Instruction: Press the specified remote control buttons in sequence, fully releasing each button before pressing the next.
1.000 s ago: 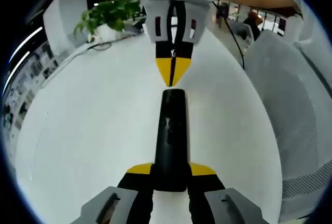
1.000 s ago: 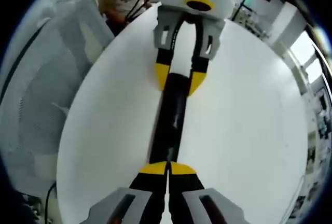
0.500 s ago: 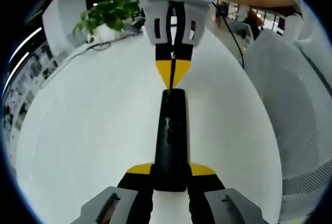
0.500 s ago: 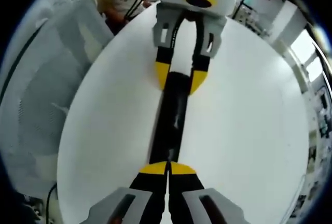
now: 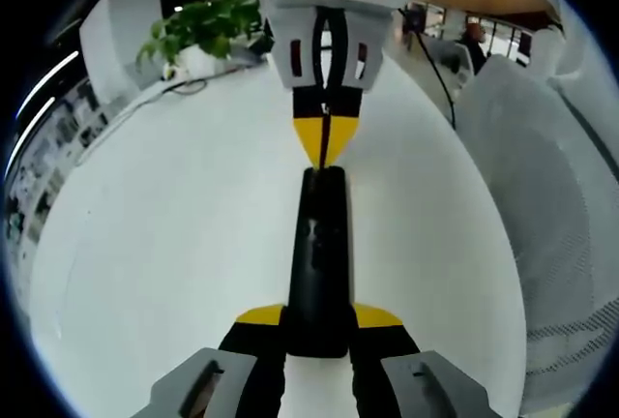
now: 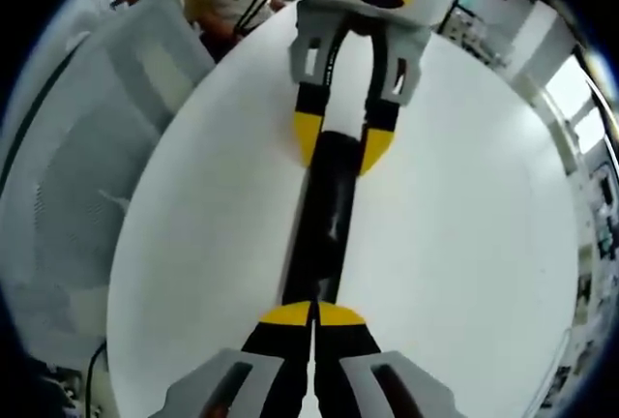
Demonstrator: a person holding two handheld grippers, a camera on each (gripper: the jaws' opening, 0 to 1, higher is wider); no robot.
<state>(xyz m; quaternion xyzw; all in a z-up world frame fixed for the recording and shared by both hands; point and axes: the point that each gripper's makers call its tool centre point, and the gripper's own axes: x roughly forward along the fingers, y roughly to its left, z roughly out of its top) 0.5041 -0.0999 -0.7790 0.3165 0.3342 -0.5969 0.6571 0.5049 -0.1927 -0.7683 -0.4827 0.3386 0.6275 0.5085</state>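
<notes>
Left tool (image 5: 319, 326) clamps black remote (image 5: 319, 253) over white table (image 5: 164, 234), plant (image 5: 208, 26) beyond.

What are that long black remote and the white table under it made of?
The long black remote control looks like smooth, slightly glossy plastic: pale streaks of reflected light run along its top, though I cannot be sure of the material. The round white table seems to have a matte laminate or painted top, evenly white with no grain or sharp reflections. The left hand-held gripper clamps the remote's near end.

L tool (image 5: 319, 326) clamped, R tool (image 6: 312, 316) closed
</notes>
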